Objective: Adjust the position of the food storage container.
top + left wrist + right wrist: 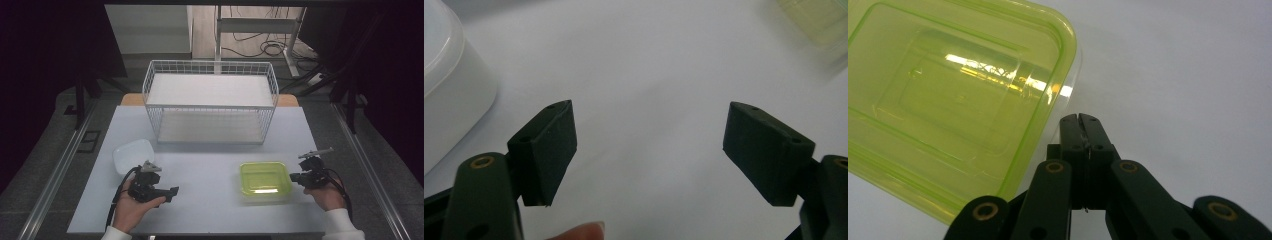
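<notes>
Presently the clenched right tongs (1081,120) are held at the green container's (953,100) three o'clock rim, seemingly for nudging, while the left tongs (649,145) are held released.

Between your left gripper (172,192) and the green container (265,181) the counter (210,170) lies bare, so you can pass a hand there freely. The wire basket (210,102) blocks the far middle of the counter. The white container (133,155) stands just beside your left gripper, and the green container just beside your right gripper (292,177).
</notes>
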A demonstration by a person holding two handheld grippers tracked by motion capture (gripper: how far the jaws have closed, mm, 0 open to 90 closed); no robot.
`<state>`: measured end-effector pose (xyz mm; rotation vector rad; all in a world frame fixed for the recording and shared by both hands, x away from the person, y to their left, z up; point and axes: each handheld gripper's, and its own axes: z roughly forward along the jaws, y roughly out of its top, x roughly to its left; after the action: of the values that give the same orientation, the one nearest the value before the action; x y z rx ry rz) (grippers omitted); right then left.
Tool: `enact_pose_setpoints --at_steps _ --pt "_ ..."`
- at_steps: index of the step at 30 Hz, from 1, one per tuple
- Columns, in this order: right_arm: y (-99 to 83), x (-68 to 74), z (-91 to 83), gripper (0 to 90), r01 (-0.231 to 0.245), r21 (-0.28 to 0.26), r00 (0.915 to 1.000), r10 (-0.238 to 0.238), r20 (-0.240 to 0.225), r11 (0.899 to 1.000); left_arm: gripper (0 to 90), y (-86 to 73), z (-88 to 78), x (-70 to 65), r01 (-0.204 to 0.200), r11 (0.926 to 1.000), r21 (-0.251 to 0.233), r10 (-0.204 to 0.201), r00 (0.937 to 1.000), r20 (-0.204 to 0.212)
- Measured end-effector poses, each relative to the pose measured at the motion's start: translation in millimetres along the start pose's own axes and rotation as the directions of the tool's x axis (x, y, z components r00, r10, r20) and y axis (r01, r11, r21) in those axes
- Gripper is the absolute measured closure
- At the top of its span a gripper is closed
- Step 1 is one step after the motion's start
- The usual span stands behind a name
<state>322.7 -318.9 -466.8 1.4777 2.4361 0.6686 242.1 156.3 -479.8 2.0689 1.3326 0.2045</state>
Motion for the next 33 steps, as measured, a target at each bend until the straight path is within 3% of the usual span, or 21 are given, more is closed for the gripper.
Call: enact_pose_setpoints --at_steps 6,10,19,28,33 --pt "2.3 16.3 2.0 89.2 0.003 -0.003 0.9998 -0.003 -0.020 1.000 21.3 0.6 0.9 -1.0 -0.002 1.0000 0.002 0.002 1.0000 0.000" --pt "5.0 35.9 4.9 89.1 0.037 -0.003 0.9987 -0.037 -0.035 0.999 21.2 0.7 2.4 -2.0 -0.003 1.0000 0.005 0.003 1.0000 0.002" --pt "11.7 58.5 19.3 89.1 0.072 0.016 0.9953 -0.071 -0.066 0.997 21.1 0.9 2.2 -2.6 -0.001 1.0000 0.004 0.001 1.0000 0.003" --pt "24.7 100.3 36.5 89.1 0.145 -0.004 0.9820 -0.145 -0.121 0.989 21.1 0.2 1.6 -0.7 0.002 1.0000 0.004 -0.002 1.0000 0.003" --pt "30.1 111.0 40.4 89.1 0.158 -0.023 0.9786 -0.160 -0.130 0.987 21.0 0.1 0.8 0.3 0.004 1.0000 0.002 -0.004 1.0000 0.002"
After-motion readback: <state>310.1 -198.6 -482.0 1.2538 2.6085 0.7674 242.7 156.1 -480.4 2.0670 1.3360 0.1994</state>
